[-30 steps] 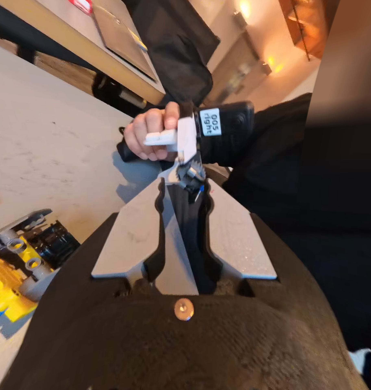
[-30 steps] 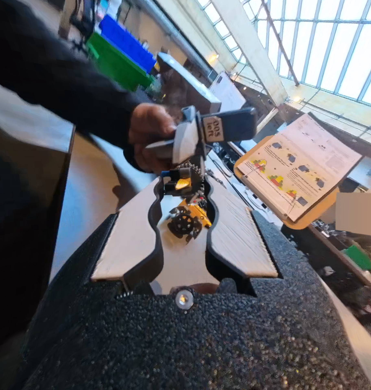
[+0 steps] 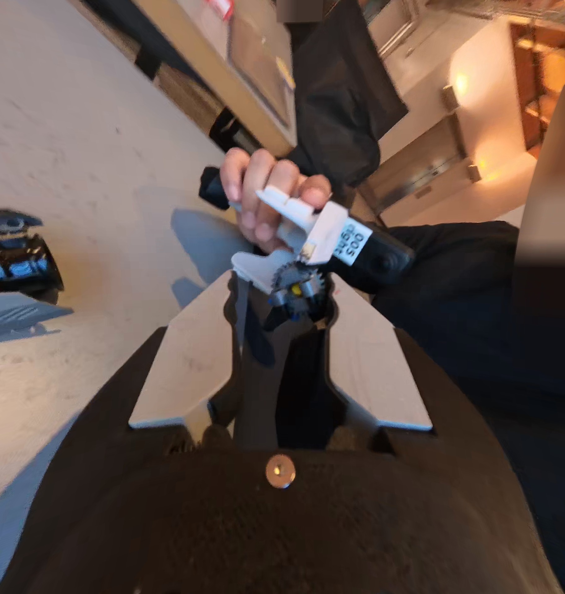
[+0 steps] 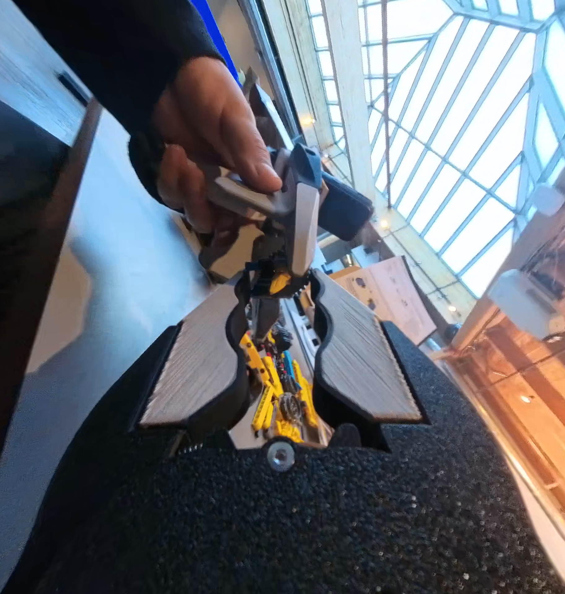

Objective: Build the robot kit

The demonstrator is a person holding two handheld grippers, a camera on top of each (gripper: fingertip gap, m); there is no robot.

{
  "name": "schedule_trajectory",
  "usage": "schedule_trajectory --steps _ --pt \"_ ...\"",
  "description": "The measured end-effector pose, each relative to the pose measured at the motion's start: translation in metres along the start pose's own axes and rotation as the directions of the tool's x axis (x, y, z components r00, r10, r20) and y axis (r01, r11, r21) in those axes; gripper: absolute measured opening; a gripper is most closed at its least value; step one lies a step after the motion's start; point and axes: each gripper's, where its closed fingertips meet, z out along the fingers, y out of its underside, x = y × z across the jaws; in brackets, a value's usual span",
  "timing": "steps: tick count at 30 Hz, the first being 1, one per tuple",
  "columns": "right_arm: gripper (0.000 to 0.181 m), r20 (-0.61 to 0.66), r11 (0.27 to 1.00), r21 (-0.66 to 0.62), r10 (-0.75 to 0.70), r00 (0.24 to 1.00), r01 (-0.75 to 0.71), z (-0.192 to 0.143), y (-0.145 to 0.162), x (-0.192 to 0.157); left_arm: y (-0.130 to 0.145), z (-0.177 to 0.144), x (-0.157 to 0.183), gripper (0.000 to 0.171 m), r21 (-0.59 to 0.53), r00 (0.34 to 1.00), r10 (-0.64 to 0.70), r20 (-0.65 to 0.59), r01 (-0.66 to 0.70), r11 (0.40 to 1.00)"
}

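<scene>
A small gear assembly [image 3: 294, 289] of grey gear, black parts, a yellow piece and a blue pin is held in the air between both grippers. My left gripper [image 3: 282, 279] is closed on it, its tips on either side. My right gripper [image 3: 274, 273], held by a hand [image 3: 258, 199], meets it from the far side at an angle, one white finger beside the gear. In the right wrist view my right gripper [image 4: 276, 283] is closed on the assembly [image 4: 274, 283], and the left gripper [image 4: 268, 257] grips it from above, held by a hand [image 4: 210, 135].
A yellow and black brick model [image 4: 281, 385] lies on the table below, seen between the right fingers. A black and blue part [image 3: 14, 257] and a grey panel [image 3: 17, 315] lie on the pale table [image 3: 65, 144]. An instruction sheet on a board [image 4: 387, 295] stands behind.
Both grippers have rolled and tilted together with the assembly still between them. The yellow model has left the left wrist view and now shows under the right fingers.
</scene>
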Motion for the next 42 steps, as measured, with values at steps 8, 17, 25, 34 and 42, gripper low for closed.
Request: schedule_trajectory --steps 8,17,25,34,42 --pt "0.035 0.006 0.997 0.072 0.025 1.0 -0.025 0.013 -0.01 0.001 -0.005 -0.016 0.01 0.031 0.147 0.987 0.086 0.138 -0.107 0.983" --pt "0.022 0.38 0.536 0.042 0.772 0.509 -0.843 0.002 -0.009 0.02 -0.038 -0.054 0.007 0.031 0.318 0.829 0.369 0.42 -0.515 0.796" --pt "0.008 0.444 0.396 -0.022 0.827 0.346 -0.918 0.004 -0.002 0.018 -0.033 -0.039 0.008 0.03 0.344 0.796 0.516 0.316 -0.603 0.72" --pt "0.008 0.373 0.568 0.037 0.755 0.538 -0.822 0.0 -0.001 0.015 -0.033 -0.024 0.008 0.03 0.388 0.818 0.511 0.264 -0.575 0.72" --pt "0.007 0.396 0.512 0.027 0.783 0.479 -0.859 -0.004 0.003 0.019 -0.018 -0.03 0.01 0.049 0.243 0.816 0.531 0.229 -0.576 0.78"
